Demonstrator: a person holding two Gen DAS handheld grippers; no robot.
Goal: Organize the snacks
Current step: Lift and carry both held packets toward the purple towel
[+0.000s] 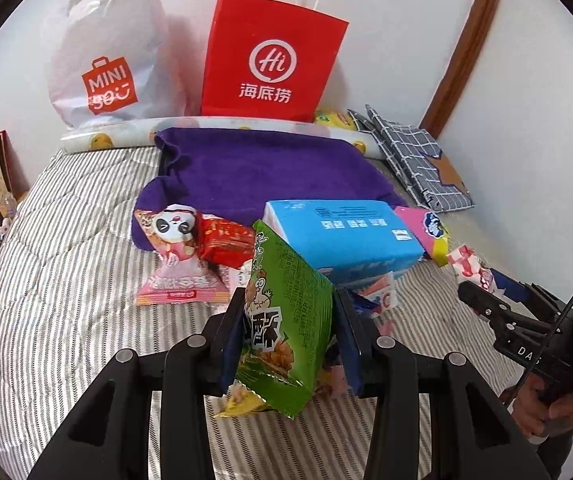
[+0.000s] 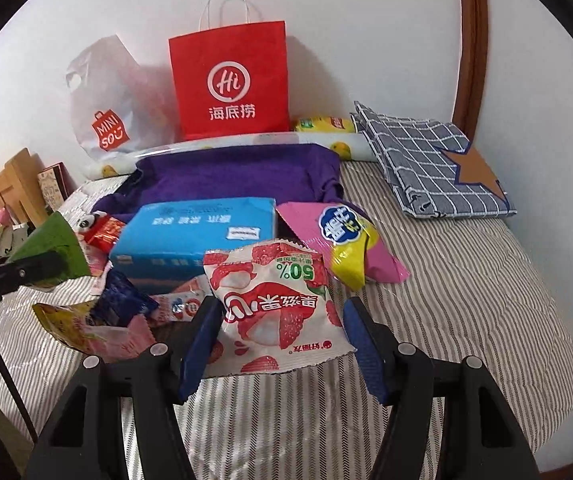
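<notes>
Two packets lifted: a green foil snack bag is clamped in the left hand-held gripper; a white strawberry-printed packet is pinched by the right hand-held gripper.
Left on the striped bed: several loose snacks beside a blue carton.
Bags: none seen filled.

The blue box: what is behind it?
Behind the blue box lies a purple towel, then a red paper bag and a white plastic bag against the wall. The towel's near edge is hidden by the box.
</notes>
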